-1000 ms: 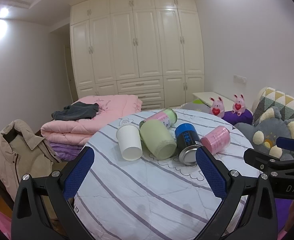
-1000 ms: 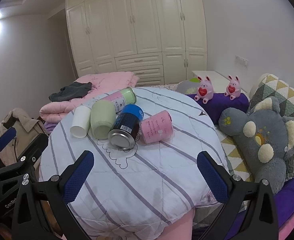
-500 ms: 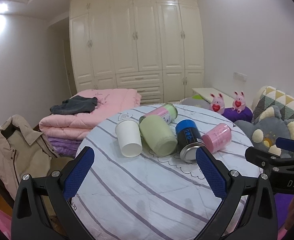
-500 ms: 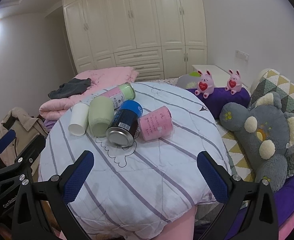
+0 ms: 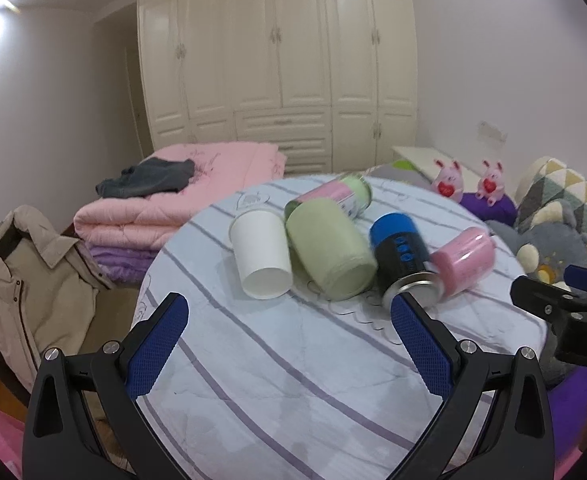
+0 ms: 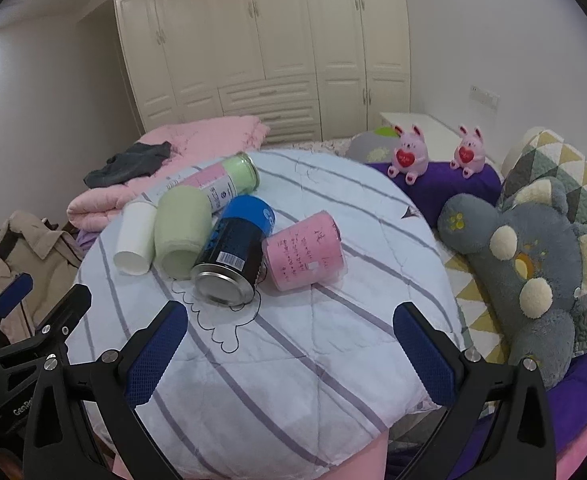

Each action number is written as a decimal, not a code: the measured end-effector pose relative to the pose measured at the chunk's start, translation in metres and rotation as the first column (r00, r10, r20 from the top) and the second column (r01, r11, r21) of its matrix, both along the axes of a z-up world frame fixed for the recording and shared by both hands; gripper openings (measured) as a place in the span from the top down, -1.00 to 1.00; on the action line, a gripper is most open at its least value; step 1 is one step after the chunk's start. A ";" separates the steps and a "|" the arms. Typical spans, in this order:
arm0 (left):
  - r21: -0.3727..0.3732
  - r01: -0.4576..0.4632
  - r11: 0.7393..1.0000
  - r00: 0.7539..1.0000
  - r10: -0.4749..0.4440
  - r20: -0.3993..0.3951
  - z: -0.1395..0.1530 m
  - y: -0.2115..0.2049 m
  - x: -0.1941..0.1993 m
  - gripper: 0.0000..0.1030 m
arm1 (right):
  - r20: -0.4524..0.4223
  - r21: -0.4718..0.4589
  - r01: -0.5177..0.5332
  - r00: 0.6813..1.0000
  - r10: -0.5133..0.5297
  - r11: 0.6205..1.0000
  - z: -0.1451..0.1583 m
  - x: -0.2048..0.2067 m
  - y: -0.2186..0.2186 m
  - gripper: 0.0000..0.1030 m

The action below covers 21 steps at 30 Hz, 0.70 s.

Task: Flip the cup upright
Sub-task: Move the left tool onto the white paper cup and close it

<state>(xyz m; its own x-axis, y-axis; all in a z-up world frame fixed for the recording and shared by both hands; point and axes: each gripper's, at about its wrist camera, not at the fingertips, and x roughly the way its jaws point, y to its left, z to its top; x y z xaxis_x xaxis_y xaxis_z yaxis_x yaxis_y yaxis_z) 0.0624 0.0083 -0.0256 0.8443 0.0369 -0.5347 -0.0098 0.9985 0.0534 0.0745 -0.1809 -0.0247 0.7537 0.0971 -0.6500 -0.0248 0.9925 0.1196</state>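
Observation:
A white paper cup (image 5: 261, 254) lies on its side on the round striped table (image 5: 293, 380), mouth toward me; it also shows in the right wrist view (image 6: 135, 238). Beside it lie a light green cup (image 5: 331, 254) (image 6: 181, 232), a blue-and-black can (image 5: 403, 258) (image 6: 233, 252), a pink cup (image 5: 463, 260) (image 6: 305, 256) and a pink-and-green can (image 5: 339, 196) (image 6: 223, 182). My left gripper (image 5: 289, 344) is open and empty, in front of the white and green cups. My right gripper (image 6: 289, 350) is open and empty, in front of the can and pink cup.
Folded pink quilts (image 5: 181, 200) with dark clothing lie behind the table. A beige jacket (image 5: 21, 280) hangs on a chair at left. A grey plush toy (image 6: 529, 256), patterned cushion and two pink toys (image 6: 409, 154) sit at right. White wardrobes (image 5: 277, 60) line the back wall.
Both grippers have moved closer to the table and the cups, which look larger now. The cups and cans have not moved. Both grippers stay open.

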 end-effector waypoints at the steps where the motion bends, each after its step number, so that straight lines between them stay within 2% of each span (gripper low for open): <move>1: -0.004 -0.013 1.000 1.000 0.013 -0.009 -0.001 0.003 0.006 -0.99 | -0.016 0.000 0.002 1.000 -0.002 1.000 -0.002 0.006 0.000 -1.00; 6: -0.004 -0.040 0.999 0.998 0.039 -0.045 0.000 0.012 0.030 -0.99 | -0.062 -0.014 0.005 0.998 -0.006 1.000 -0.004 0.028 0.004 -1.00; 11: -0.034 -0.051 0.998 0.995 0.048 -0.083 0.006 0.020 0.058 -0.99 | -0.078 -0.022 -0.024 0.997 0.022 0.999 0.004 0.052 0.015 -1.00; 17: -0.016 -0.073 0.997 0.988 0.070 -0.135 0.004 0.030 0.092 -0.99 | -0.091 -0.019 -0.059 0.994 0.057 0.998 0.011 0.077 0.026 -1.00; 21: -0.006 -0.091 0.996 0.976 0.088 -0.198 -0.003 0.038 0.119 -0.99 | -0.095 -0.025 -0.071 0.993 0.069 0.997 0.015 0.096 0.032 -1.00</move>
